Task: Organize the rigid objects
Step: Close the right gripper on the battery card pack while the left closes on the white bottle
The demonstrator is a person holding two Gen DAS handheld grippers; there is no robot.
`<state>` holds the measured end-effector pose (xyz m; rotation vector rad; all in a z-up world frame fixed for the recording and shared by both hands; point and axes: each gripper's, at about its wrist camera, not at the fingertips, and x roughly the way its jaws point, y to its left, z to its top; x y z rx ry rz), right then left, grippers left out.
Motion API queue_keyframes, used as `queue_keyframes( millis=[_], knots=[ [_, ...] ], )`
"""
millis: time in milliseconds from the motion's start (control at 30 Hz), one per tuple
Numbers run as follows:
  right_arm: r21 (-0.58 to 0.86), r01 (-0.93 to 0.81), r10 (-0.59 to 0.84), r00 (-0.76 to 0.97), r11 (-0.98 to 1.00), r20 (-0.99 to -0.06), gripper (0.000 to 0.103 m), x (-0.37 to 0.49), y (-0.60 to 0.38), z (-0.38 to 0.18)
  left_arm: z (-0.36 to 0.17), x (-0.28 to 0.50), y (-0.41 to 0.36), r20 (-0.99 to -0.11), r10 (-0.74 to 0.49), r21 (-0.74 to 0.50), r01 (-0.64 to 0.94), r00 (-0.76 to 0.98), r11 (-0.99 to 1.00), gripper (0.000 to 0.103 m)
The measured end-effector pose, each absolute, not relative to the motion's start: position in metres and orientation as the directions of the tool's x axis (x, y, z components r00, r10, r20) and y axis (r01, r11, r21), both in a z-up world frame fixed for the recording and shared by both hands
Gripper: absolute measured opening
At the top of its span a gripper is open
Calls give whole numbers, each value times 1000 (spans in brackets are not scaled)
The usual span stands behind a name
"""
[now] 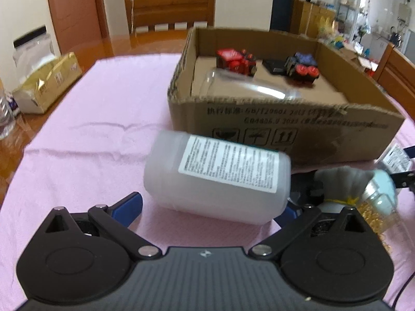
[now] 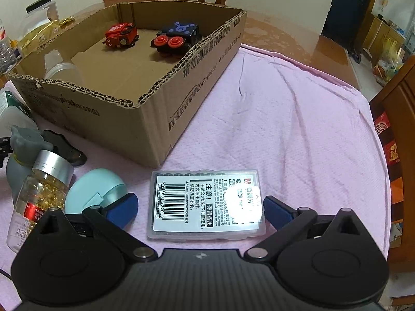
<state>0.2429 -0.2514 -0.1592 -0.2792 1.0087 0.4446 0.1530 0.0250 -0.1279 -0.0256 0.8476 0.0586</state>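
A white plastic bottle (image 1: 218, 178) with a printed label lies on its side on the pink cloth, between the open jaws of my left gripper (image 1: 207, 207), not gripped. A flat clear case with a barcode label (image 2: 206, 204) lies between the open jaws of my right gripper (image 2: 199, 207), not gripped. Beyond both stands an open cardboard box (image 1: 259, 127) (image 2: 155, 108) holding a red toy train (image 1: 236, 61) (image 2: 121, 36), a black-blue toy train (image 1: 302, 67) (image 2: 177, 37) and a clear cup lying down (image 1: 246, 85).
A capsule jar with silver lid (image 2: 39, 194), a mint-green round object (image 2: 96, 191) and a grey pouch figure (image 2: 23, 145) lie left of the right gripper. A gold package (image 1: 46, 83) sits at the table's left edge. Wooden chairs (image 1: 168, 10) stand behind the table.
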Motion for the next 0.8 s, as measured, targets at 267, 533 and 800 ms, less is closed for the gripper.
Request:
queue_keyframes(
  millis=[267, 533, 800],
  knots=[
    [-35, -476, 210, 451, 879, -868, 103, 243, -250, -157, -118, 152, 25, -719, 22, 15, -16, 694, 1000, 91],
    [-36, -503, 219, 437, 863, -872, 94, 242, -245, -152, -116, 154, 23, -719, 7, 6, -5, 695, 1000, 87],
    [-31, -494, 214, 433, 869, -876, 94, 246, -243, -152, -114, 158, 23, -719, 0, -5, -5, 695, 1000, 83]
  ],
)
